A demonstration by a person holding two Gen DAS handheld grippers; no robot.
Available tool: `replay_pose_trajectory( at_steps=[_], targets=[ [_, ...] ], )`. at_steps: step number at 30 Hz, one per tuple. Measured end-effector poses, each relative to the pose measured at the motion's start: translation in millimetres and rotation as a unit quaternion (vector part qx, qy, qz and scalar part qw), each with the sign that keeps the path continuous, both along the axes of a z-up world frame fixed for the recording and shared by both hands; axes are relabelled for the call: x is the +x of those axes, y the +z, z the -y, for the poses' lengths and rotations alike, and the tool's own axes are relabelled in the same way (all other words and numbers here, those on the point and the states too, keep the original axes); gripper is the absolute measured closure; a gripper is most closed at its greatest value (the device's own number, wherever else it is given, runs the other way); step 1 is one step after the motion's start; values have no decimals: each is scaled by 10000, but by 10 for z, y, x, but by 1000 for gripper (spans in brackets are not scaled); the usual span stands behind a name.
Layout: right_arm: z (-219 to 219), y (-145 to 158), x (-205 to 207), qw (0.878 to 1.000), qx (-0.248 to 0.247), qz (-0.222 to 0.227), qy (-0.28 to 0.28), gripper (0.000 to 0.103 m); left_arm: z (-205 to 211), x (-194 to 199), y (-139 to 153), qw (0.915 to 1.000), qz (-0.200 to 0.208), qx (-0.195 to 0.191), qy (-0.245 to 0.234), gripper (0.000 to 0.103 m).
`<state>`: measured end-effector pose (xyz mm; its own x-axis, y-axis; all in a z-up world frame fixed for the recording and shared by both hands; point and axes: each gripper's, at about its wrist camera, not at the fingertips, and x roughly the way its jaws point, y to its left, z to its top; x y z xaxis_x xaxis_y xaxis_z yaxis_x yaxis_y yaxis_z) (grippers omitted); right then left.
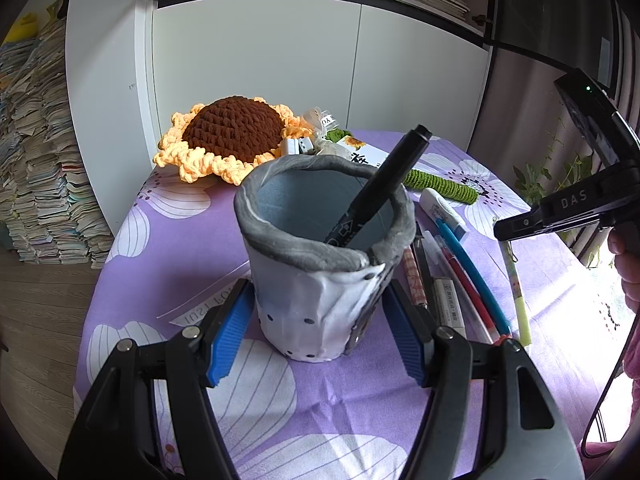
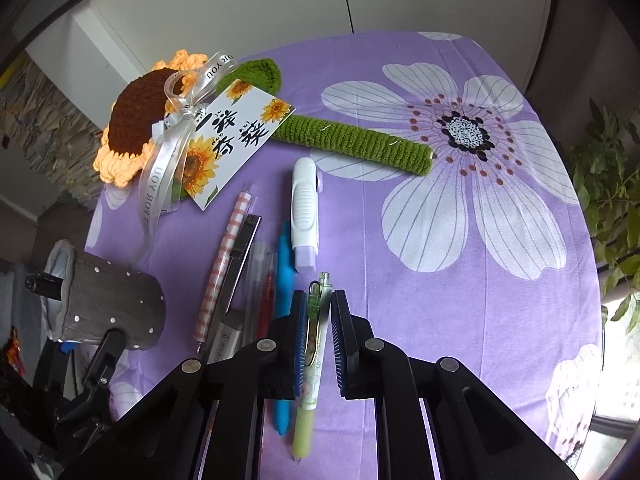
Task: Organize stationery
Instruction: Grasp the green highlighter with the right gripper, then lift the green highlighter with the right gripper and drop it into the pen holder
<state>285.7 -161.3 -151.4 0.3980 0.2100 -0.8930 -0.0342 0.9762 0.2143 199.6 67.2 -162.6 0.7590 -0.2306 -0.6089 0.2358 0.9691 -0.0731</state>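
Gripping the green pen (image 2: 313,344) between its blue-padded fingers, the right gripper (image 2: 317,344) has closed narrowly on the barrel near the clip end, though the pen looks to lie low over the purple flowered table (image 2: 460,300), so I judge the lift has barely begun. Nearest in the other view, the left gripper (image 1: 316,332) has its fingers pressed against both sides of the grey fabric pen holder (image 1: 320,264), steadying it upright on the cloth. One black marker (image 1: 378,188) already leans inside the holder, its cap poking above the rim; that seems the only item stowed so far. Just beside the holder lies the remaining row: a pink checked pen (image 2: 224,260), a dark grey pen (image 2: 240,260), a clear red-ink pen (image 2: 267,292), a blue pen (image 2: 285,280), and a small eraser (image 1: 450,304). A little farther out rests a white correction tape (image 2: 306,216). Beyond these, at the far edge of the table, sits a crocheted sunflower (image 2: 136,120) with its green stem (image 2: 360,144), ribbon and gift card (image 2: 236,140), which likely stay put. By my reckoning the job is early: one piece in, one in hand, several left to gather.
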Motion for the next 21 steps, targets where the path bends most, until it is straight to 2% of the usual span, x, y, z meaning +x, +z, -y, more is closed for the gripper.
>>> replay_pose_trajectory(
  at_steps=[12, 21],
  targets=[
    [40, 817, -543, 9934, 129, 1084, 352, 92, -2, 1, 2, 10000, -2, -1, -2, 37],
    [-363, 1494, -724, 9732, 209, 2094, 929, 92, -2, 2, 3, 10000, -4, -3, -3, 37]
  ],
)
